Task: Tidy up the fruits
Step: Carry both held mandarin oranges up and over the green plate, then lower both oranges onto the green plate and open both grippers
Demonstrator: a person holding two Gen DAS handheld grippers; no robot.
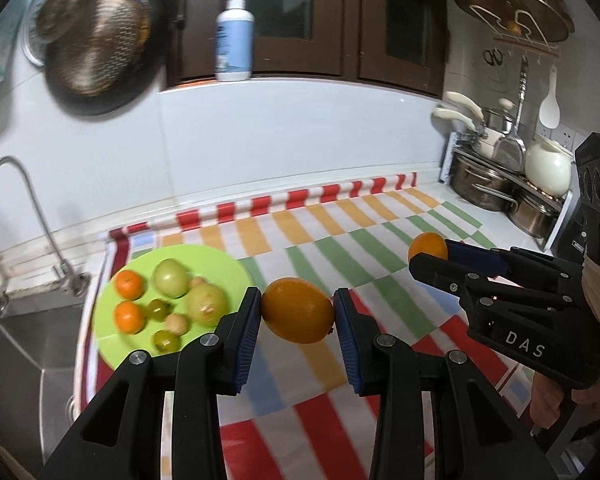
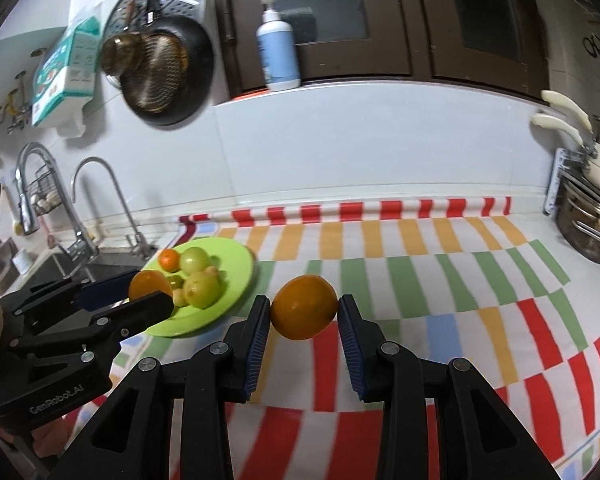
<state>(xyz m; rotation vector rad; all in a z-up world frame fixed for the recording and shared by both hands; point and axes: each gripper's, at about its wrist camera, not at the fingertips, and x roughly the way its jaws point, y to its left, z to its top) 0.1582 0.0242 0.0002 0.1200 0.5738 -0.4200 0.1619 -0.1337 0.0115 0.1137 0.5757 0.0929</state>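
1. Pinching an orange [image 1: 298,310] between both blue pads, the left tongs [image 1: 297,312] hold it clear above the striped cloth [image 1: 340,248] on the counter.
2. The right tongs [image 2: 304,308] pinch a second orange [image 2: 304,306] the same way, pads pressed against its two sides.
3. A green plate [image 1: 112,332] lies on the cloth near the sink [image 1: 24,344]. It carries two small mandarins, green fruits and small tan ones.
4. Left wrist view only: the whole plate with both mandarins [image 1: 129,284]; the right tongs from the side with "DAS" printed on the body; a fingertip under that body; a rack of steel pots [image 1: 484,188] and a white kettle [image 1: 548,168] at the far right; a hanging spatula and ladle.
5. Right wrist view only: the left tongs from the side, marked "GenRobot.AI", with their orange covering part of the plate, so only one mandarin shows; two taps [image 2: 96,200]; a wire basket behind them; a teal box [image 2: 64,76] on the wall.
6. Both views: a pump bottle [image 1: 234,40] on the window ledge and a dark pan [image 1: 100,48] hung on the wall.
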